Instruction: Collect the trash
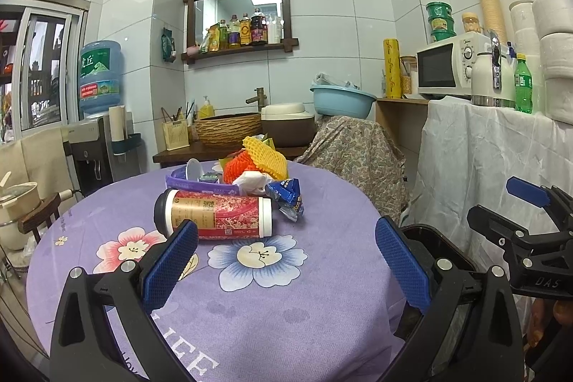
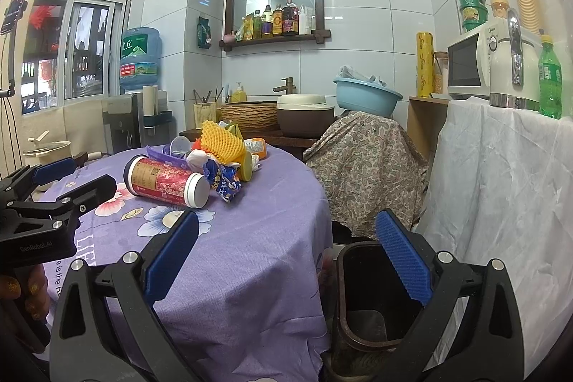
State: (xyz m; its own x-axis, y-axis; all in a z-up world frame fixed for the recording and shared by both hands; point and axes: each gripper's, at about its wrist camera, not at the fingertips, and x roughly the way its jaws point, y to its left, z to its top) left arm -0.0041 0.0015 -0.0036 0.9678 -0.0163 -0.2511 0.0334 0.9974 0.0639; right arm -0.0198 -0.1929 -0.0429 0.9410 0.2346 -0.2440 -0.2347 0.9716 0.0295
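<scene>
The left gripper was held wide apart above the table, nothing between its blue pads. The right gripper was likewise spread and empty, held past the table's edge over a dark bin that stood on the floor just beside the table.

The trash was piled near the table's far side. A red cup was laid on its side at the front of the pile, its dark lid to the left. Behind it a purple tray was seen, with yellow foam net, orange net, white tissue and a blue wrapper heaped touching one another. None of it was touched by either gripper.
</scene>
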